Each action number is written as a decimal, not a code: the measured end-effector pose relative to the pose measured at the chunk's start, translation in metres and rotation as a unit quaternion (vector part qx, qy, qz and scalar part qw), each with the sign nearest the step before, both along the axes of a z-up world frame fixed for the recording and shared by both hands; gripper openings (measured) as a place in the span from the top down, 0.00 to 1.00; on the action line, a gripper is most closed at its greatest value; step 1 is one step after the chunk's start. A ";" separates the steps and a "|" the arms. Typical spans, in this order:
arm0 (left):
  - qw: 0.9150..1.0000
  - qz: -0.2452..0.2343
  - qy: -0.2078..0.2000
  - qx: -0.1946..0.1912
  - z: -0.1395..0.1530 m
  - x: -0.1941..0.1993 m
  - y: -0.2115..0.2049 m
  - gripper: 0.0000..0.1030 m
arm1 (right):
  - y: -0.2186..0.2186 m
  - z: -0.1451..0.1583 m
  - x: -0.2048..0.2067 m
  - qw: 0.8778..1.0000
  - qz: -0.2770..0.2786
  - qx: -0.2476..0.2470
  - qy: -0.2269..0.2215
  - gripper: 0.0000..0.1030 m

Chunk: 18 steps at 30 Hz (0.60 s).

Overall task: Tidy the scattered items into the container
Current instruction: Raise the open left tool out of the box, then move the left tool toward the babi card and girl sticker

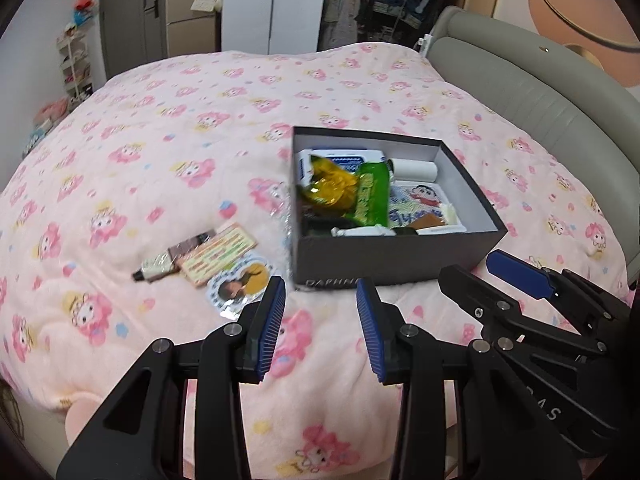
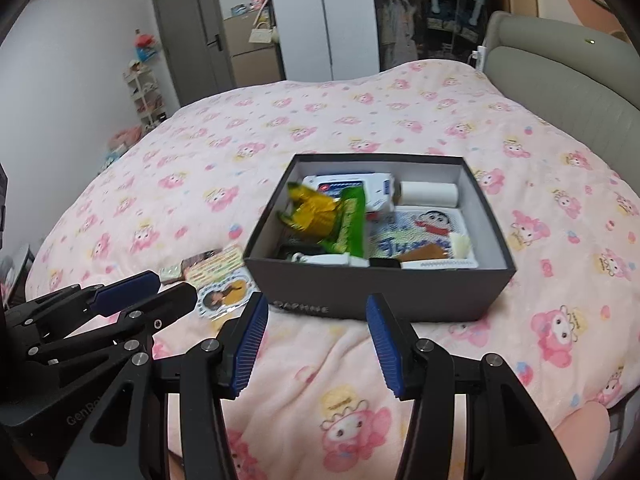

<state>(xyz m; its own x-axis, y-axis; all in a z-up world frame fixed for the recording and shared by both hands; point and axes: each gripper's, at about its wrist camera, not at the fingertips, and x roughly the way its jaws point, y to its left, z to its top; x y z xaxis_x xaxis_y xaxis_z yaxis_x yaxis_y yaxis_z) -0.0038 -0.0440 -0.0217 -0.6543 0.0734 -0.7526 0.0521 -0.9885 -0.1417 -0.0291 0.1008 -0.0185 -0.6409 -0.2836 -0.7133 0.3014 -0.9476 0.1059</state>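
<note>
Left wrist view: my left gripper (image 1: 320,304), jaws spread, empty.
Right gripper (image 2: 316,332): jaws spread, empty.
Dark grey cardboard box (image 1: 384,260): centre frame, on pink bed (image 1: 160,160), partly filled.
Loose cards and packets (image 1: 208,256): left of box.

Home bedroom: a bed with a pink cartoon-print blanket (image 1: 180,152) fills mid-frame, grey padded headboard (image 1: 520,84) at upper right, open wardrobe with hanging clothes (image 2: 400,28) top centre, grey door (image 2: 188,40) and toy shelf (image 2: 146,92) upper left.
</note>
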 end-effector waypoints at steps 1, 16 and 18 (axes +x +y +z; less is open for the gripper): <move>1.000 0.003 0.000 0.000 -0.001 0.003 -0.003 0.64 | -0.004 -0.001 0.002 1.000 0.004 0.001 0.000 0.54; 0.998 0.057 -0.009 0.038 -0.027 0.019 -0.066 0.64 | -0.056 -0.022 0.001 0.998 0.062 -0.002 -0.021 0.54; 0.996 0.068 -0.014 0.048 -0.035 0.019 -0.077 0.64 | -0.064 -0.029 -0.004 0.997 0.068 0.001 -0.029 0.54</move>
<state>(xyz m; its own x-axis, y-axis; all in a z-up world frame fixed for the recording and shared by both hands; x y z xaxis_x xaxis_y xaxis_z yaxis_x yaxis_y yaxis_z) 0.0157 -0.1206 -0.0562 -0.6413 0.0571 -0.7652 0.1907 -0.9541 -0.2310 -0.0330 0.0367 -0.0478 -0.5536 -0.3629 -0.7495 0.4206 -0.8987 0.1245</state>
